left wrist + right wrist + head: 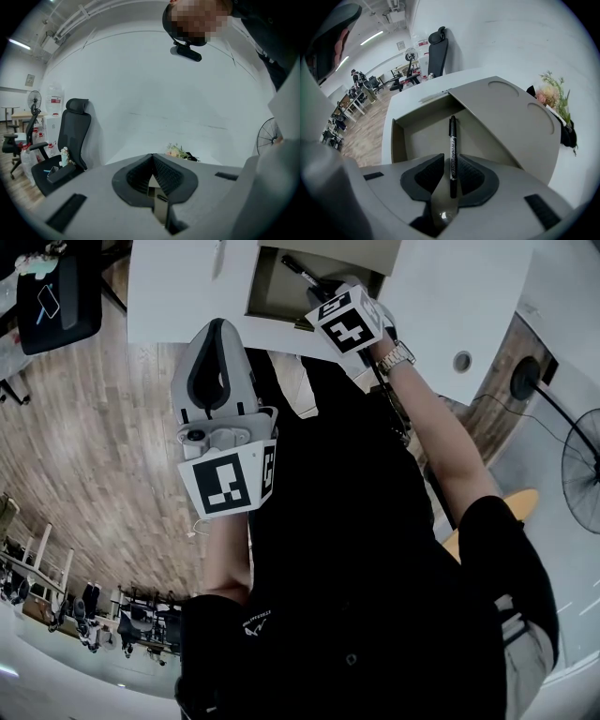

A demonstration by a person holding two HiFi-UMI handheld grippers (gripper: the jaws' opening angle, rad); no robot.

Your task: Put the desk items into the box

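Marker [452, 136] clamped in right gripper [451, 174], poking over the open box [419, 136] mid-frame; left gripper [152, 176] pinched together, empty, lower centre.

Black office chair [75, 136] beside the left edge of the desk [450, 296], against the white wall [154, 84]; a small bottle [64, 156] stands on its seat. Standing fan [582, 461] off the desk's right edge. Wood-plank floor [112, 427]. Distant desks and chairs [84, 610] in rows across the floor. Ceiling light strips [372, 37] overhead.
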